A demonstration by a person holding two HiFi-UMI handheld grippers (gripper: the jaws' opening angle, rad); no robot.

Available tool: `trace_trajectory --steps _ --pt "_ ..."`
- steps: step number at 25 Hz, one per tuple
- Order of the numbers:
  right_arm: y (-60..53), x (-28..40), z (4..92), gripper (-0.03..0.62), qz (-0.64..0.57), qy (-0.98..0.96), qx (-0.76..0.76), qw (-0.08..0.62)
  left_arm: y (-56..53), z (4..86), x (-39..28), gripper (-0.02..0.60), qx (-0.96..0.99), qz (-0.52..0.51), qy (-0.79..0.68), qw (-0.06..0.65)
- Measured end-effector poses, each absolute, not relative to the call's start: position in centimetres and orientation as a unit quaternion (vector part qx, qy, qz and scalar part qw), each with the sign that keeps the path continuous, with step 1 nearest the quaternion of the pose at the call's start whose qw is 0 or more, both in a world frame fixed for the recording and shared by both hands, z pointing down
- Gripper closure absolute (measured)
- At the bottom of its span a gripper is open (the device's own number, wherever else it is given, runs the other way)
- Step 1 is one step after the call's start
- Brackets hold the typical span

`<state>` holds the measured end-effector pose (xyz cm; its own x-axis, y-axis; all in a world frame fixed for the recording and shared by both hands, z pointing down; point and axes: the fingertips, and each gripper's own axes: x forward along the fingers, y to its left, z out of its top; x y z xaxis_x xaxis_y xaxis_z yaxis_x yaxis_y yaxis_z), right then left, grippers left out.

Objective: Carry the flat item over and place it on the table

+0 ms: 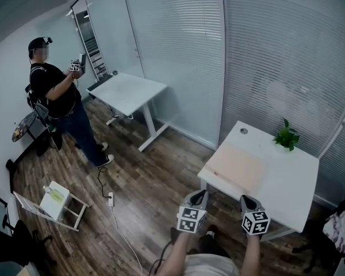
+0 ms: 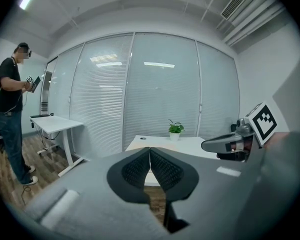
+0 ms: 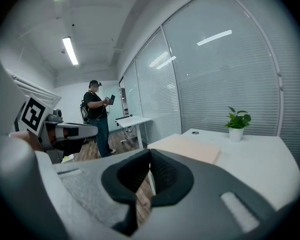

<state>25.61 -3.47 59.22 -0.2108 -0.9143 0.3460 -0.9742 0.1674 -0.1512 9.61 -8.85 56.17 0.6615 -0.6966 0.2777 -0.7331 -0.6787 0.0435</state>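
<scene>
At the far left of the room, a person in dark clothes stands on the wood floor with a marker-cubed gripper raised in their hands. Just right of them is a white desk against the glass partition. Nearer the camera, a small white rack sits on the floor, with a power strip and its cable just to its right.

Low in the middle, the left gripper points toward the white worktop. Its jaws are clenched together, pad against pad, with nothing between them. Just beside it, the right gripper points the same way. Its jaws are likewise pressed together and grasp nothing.

The flat item, a pale beige sheet or board, lies flat on the worktop along its left side, reaching close to the near left corner. Neither gripper touches it. Both stop short of the worktop's near edge.

Farther right, a small potted plant stands upright near the worktop's back edge, apart from the flat item. At the far right edge, a patterned cloth lies over something dark.
</scene>
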Motion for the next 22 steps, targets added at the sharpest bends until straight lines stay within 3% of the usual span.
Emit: trace_trajectory --steps 22 --pt "-3.13 25.27 59.17 0.592 0.164 -0.756 0.624 0.110 -8.36 55.48 9.96 0.572 0.913 0.119 -0.385 0.067"
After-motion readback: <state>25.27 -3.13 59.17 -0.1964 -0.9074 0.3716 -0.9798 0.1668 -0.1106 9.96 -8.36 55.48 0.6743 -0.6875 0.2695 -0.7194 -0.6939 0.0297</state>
